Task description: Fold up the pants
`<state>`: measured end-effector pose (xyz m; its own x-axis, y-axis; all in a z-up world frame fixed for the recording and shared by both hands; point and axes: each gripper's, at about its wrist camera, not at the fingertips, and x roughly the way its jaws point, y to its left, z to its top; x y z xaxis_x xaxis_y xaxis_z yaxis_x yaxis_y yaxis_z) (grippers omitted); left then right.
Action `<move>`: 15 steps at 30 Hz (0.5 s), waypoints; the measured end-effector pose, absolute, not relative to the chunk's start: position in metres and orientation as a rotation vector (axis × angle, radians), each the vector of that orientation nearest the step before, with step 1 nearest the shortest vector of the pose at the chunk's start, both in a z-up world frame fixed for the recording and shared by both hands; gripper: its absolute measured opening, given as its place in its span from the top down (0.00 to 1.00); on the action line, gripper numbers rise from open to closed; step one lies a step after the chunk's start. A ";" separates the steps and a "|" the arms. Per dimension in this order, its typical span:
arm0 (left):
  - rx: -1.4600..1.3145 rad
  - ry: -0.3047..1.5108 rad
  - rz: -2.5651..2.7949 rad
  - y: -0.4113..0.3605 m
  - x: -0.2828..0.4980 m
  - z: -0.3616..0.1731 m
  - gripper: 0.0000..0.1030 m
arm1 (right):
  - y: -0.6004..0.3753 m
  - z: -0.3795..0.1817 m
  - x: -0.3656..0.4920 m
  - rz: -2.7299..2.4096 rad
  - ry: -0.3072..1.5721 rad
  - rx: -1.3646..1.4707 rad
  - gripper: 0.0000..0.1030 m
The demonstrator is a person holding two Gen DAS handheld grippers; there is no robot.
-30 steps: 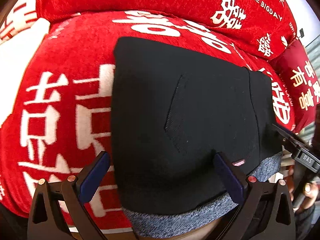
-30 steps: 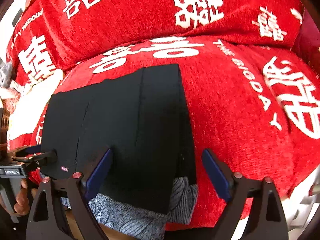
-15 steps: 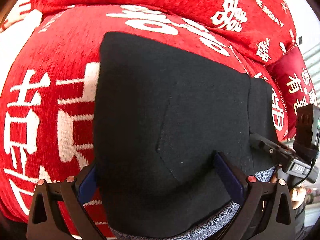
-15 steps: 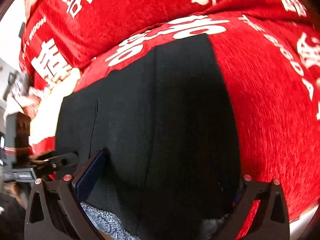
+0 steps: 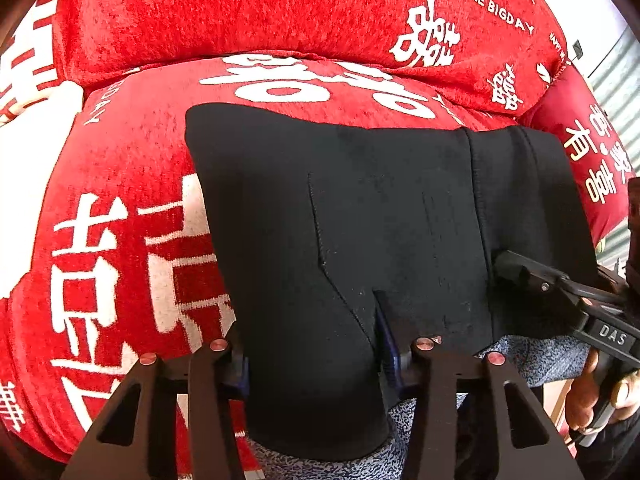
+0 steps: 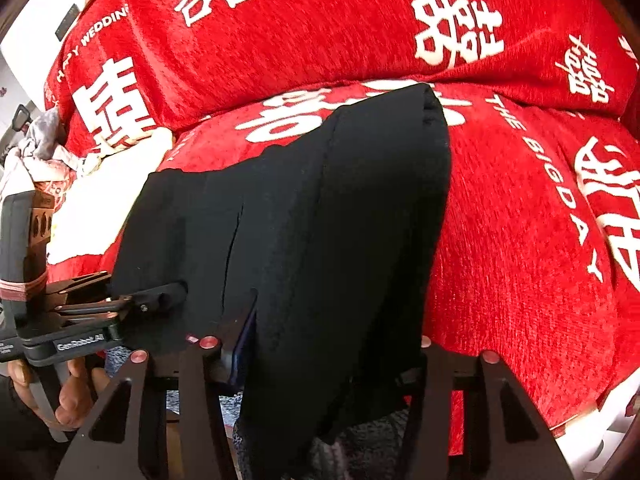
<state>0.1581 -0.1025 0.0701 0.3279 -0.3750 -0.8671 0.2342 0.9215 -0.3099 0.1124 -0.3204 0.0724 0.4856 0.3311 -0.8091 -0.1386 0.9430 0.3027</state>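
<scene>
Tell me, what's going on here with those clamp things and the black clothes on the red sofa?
A person is folding black pants on a red cushion, using a handheld gripper in each hand. The jaws of both have just been closing on the near edge of the pants: the left gripper pinches a bunch of fabric, and the right gripper clamps the other end, where the cloth is lifting into a ridge. Grey patterned fabric shows beneath the near edge.

Black gripper frames [image 5: 316, 364], copper rivets

Red sofa [image 5: 280, 12] with white lettering, brightly lit.
</scene>
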 end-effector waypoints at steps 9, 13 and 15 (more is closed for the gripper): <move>-0.135 1.126 -0.353 -0.061 0.155 0.107 0.53 | -0.289 0.104 0.114 0.344 0.981 0.220 0.48; -0.153 1.125 -0.298 -0.028 0.160 0.113 0.53 | -0.259 0.110 0.124 0.384 0.977 0.206 0.48; -0.164 1.128 -0.274 -0.013 0.162 0.113 0.53 | -0.241 0.113 0.130 0.404 0.978 0.196 0.48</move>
